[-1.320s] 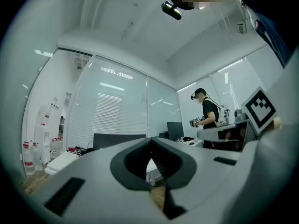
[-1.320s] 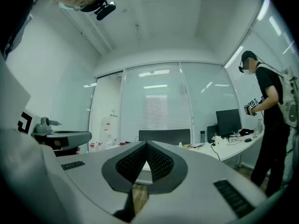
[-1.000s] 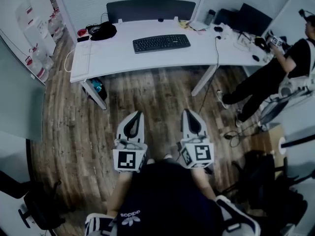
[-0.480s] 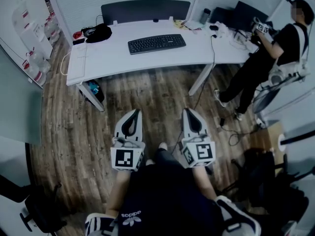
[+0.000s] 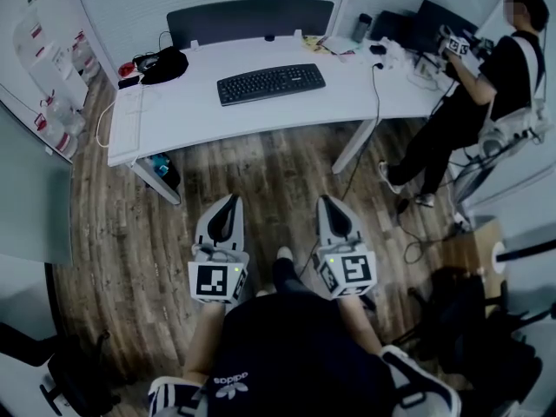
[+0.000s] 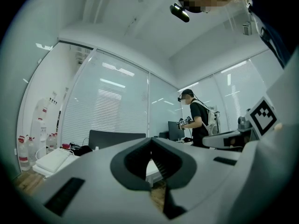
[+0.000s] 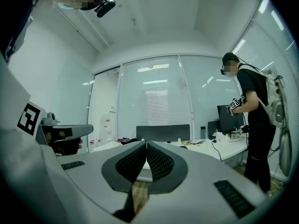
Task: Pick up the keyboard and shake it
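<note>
A black keyboard (image 5: 271,83) lies flat near the middle of the white desk (image 5: 217,115), far ahead of both grippers. My left gripper (image 5: 228,201) and right gripper (image 5: 328,201) hang side by side over the wooden floor, close to my body, well short of the desk. Both are shut with nothing between the jaws. In the left gripper view the left gripper (image 6: 151,143) points at the desk edge with its jaws together. The right gripper (image 7: 146,147) shows its ridged pads pressed together. The keyboard is hidden in both gripper views.
A dark chair back (image 5: 250,20) stands behind the desk. A black bag (image 5: 163,64) and cables lie at the desk's left end. Another person (image 5: 473,102) stands at the right by a monitor (image 5: 445,20). A desk leg (image 5: 354,150) and floor cables (image 5: 408,241) are ahead right.
The view has shifted so the desk and keyboard sit slightly lower and further left in the head view. Both grippers stay shut and hold their place near my body.
</note>
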Tool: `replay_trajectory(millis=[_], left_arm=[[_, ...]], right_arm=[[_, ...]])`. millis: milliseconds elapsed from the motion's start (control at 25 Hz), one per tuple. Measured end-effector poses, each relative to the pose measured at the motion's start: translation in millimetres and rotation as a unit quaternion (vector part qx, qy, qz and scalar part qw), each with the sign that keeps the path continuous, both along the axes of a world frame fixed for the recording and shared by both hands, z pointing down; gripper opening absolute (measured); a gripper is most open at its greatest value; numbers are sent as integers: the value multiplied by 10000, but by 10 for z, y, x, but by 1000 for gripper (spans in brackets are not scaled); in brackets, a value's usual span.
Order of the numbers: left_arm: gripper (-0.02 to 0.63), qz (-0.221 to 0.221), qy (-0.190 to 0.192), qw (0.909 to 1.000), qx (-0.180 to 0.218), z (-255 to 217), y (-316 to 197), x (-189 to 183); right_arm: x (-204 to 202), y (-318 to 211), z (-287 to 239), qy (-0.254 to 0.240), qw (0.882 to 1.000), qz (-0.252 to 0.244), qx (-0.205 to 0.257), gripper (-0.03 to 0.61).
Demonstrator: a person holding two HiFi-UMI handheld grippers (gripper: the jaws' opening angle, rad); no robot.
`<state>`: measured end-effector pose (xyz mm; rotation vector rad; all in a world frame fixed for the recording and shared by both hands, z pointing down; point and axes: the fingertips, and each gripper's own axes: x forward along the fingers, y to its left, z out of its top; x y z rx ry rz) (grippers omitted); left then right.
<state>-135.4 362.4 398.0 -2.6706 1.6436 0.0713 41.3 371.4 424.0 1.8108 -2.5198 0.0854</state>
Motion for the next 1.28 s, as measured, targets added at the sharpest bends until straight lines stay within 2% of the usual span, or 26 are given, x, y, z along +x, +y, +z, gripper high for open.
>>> replay_trajectory(millis=[320,640,800,1120,1280], left_arm=[[3,-83,54,9999,-56,14,-770,301],[3,-450,212,9987,-67,14,-1362,522],[3,-599,252,9979,-53,50,-1526,573],[3,-799,21,9966,-210,104,-1737,585],[3,-779,-20,9967,-232,110,-1916,598]], right_arm=[[134,-817,5,106,9993,-336,-83,6],[427,-1490,-5,212,9978,-629,-65,5],[585,-1677,20,196,9978,-638,-59,6],[873,-1832,62,33,9981,-606,-108,6],[1032,-1970,144,18,9989,-407,-246,6]])
